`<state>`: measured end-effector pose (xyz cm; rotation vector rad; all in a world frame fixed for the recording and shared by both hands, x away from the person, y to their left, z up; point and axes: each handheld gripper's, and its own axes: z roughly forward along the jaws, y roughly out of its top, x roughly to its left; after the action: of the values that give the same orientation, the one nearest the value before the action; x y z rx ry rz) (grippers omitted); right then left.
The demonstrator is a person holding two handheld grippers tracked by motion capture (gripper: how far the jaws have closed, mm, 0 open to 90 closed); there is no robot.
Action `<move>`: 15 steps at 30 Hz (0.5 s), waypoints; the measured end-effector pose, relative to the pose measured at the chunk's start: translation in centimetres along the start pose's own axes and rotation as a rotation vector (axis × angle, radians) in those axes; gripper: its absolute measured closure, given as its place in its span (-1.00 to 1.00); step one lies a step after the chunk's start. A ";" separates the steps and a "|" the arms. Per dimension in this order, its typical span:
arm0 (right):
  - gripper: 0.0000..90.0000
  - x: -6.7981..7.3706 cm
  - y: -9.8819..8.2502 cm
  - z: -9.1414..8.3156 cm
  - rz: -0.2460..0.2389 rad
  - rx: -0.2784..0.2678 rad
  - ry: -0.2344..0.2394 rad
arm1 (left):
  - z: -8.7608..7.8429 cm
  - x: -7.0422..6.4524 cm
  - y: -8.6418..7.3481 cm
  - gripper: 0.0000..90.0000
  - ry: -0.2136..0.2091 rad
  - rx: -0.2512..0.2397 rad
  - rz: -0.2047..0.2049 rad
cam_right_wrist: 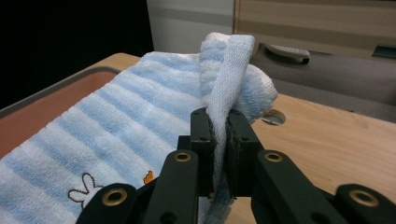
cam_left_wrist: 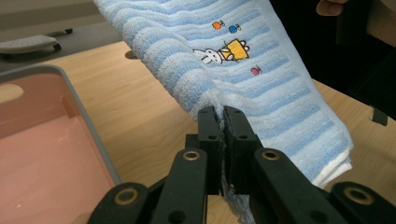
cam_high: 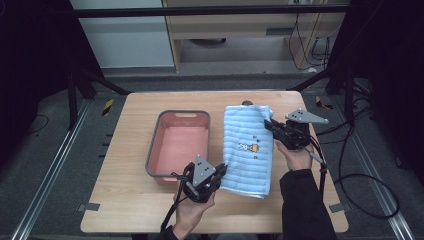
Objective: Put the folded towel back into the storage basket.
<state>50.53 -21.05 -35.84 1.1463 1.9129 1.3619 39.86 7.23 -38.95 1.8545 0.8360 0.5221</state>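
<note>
A folded blue-and-white striped towel (cam_high: 248,150) with a small embroidered rabbit hangs slightly above the wooden table, stretched between both grippers. My left gripper (cam_high: 223,169) is shut on the towel's near left edge; in the left gripper view the cloth (cam_left_wrist: 243,70) is pinched between the closed jaws (cam_left_wrist: 222,116). My right gripper (cam_high: 268,123) is shut on the far right corner, and the right gripper view shows a fold of towel (cam_right_wrist: 224,74) squeezed between its jaws (cam_right_wrist: 219,116). A pink bin (cam_high: 153,150) with a grey rim sits left of the towel.
The wooden table (cam_high: 135,210) has bare surface in front of and behind the bin. A round hole in the tabletop (cam_right_wrist: 273,116) lies just beyond the towel's far end. Cables trail off the right side of the table onto the floor.
</note>
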 end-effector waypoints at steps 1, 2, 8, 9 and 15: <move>0.85 0.1 0.3 0.0 -0.008 -0.005 0.000 | -0.2 0.1 0.2 0.91 0.005 -0.001 0.004; 0.85 0.3 0.6 -0.1 -0.009 -0.007 -0.001 | -0.4 0.2 0.4 0.91 0.008 -0.006 0.006; 0.85 1.3 2.6 -0.1 -0.024 -0.035 0.003 | -1.5 0.9 1.4 0.91 0.018 -0.033 0.018; 0.85 1.5 3.0 -0.1 -0.033 -0.036 0.005 | -2.0 1.2 1.8 0.91 0.023 -0.044 0.017; 0.85 2.4 4.7 0.4 -0.046 -0.051 0.016 | -3.2 2.5 2.4 0.91 0.039 -0.069 0.003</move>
<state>51.22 -18.12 -31.47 1.0639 1.8932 1.3916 40.12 10.37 -35.53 1.7879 0.8311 0.5835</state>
